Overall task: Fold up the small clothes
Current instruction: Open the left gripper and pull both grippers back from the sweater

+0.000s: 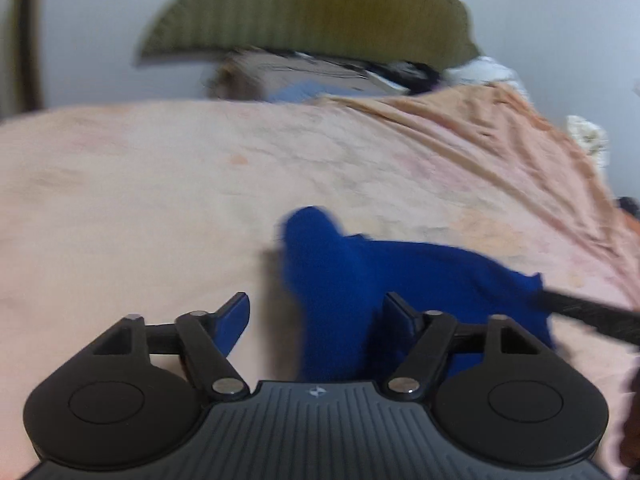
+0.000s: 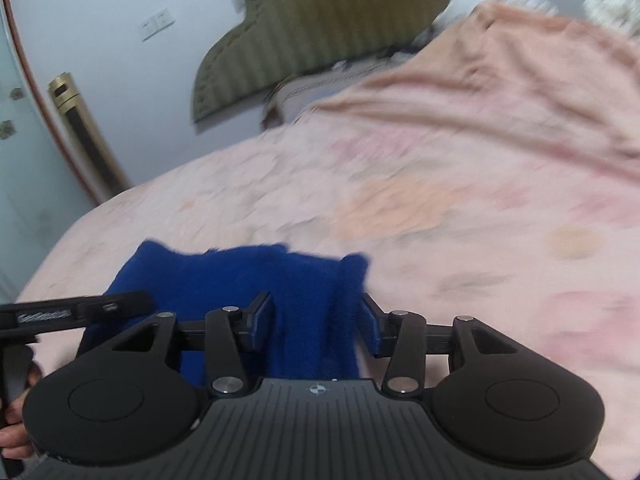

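A small blue garment (image 1: 360, 280) lies bunched on the pink bedsheet (image 1: 140, 200). My left gripper (image 1: 318, 320) hangs over its left end, jaws wide apart; the cloth lies under the right finger (image 1: 400, 316) and the left finger (image 1: 236, 320) is over bare sheet. In the right wrist view the blue garment (image 2: 240, 280) runs between the jaws of my right gripper (image 2: 316, 322), which stand apart, and no pad visibly presses on it. Each gripper's finger shows at the edge of the other's view: right gripper (image 1: 592, 316), left gripper (image 2: 80, 308).
An olive striped cushion (image 1: 312, 12) and a box-like thing (image 1: 296, 76) sit at the far end of the bed. A rumpled peach cover (image 2: 500, 72) rises at the back right. A hand (image 2: 12, 436) shows at lower left. A brass-coloured post (image 2: 80, 132) stands by the wall.
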Demonstrator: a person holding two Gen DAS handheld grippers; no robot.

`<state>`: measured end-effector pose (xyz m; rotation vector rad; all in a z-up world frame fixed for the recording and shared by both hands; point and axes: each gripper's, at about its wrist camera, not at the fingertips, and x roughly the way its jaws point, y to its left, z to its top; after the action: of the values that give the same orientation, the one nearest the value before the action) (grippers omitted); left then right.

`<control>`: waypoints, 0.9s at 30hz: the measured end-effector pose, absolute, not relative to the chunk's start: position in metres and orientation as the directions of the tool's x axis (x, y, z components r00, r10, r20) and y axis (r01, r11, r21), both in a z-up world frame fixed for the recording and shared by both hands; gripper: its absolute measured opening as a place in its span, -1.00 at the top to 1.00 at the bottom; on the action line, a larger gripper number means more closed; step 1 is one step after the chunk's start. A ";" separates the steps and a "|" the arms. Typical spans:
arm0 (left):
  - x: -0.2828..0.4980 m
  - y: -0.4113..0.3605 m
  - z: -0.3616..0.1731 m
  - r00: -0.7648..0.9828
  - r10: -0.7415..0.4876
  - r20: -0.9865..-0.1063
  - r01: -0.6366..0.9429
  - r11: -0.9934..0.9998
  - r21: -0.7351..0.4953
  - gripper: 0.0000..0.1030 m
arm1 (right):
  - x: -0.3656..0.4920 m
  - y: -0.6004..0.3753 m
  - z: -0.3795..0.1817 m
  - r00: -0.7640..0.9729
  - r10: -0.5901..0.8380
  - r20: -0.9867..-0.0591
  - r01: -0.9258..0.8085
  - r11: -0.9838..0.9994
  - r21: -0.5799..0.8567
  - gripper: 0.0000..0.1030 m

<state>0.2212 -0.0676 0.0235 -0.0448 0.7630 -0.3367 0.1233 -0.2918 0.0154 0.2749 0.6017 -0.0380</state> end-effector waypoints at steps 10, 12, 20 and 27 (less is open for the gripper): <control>0.162 -0.067 0.016 0.668 -0.212 -0.713 0.214 0.973 -0.089 -0.44 | 0.101 -0.248 -0.004 0.774 -0.010 -0.634 0.037 0.999 0.030 -0.15; 0.154 -0.066 0.024 0.687 -0.212 -0.695 0.215 0.973 -0.083 -0.44 | 0.093 -0.251 0.006 0.789 0.000 -0.615 0.054 0.996 0.070 -0.14; 0.124 -0.076 0.025 0.667 -0.203 -0.717 0.238 0.970 -0.053 -0.45 | 0.062 -0.233 -0.003 0.758 -0.045 -0.651 0.054 0.999 -0.007 -0.29; 0.097 -0.082 0.024 0.692 -0.158 -0.704 0.226 0.974 0.004 -0.60 | 0.034 -0.241 0.005 0.774 -0.051 -0.631 0.108 0.993 0.052 -0.54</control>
<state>0.0972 -0.0815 0.0240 0.0924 0.7774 -0.2143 0.0336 -0.2406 0.0052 0.0868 0.6807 -0.0862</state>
